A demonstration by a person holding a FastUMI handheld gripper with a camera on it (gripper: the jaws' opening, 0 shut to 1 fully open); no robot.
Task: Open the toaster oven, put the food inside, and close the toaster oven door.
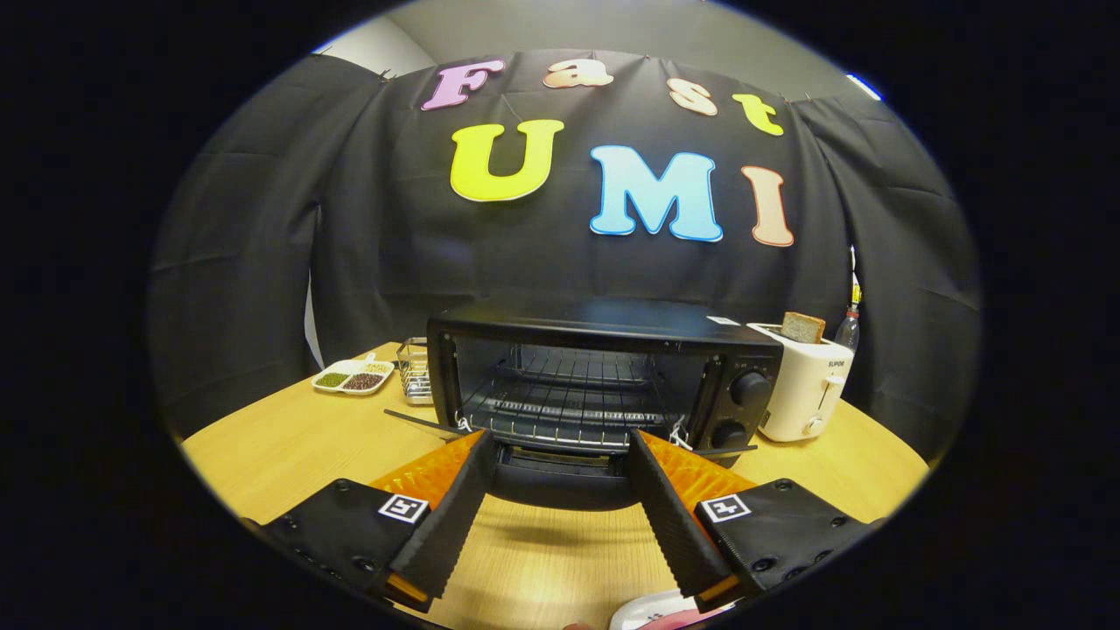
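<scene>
Gripper view: the gripper is wide open and empty, with the open toaster oven straight ahead.

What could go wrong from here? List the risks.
1. The oven door is folded down just ahead of the open gripper; pushing forward could knock or lean on it.
2. The fingers hold nothing, and a white plate sits behind them near the table edge; backing up carelessly might bump it.
3. The rack has thin wires; food set down unevenly could tip or snag.
</scene>
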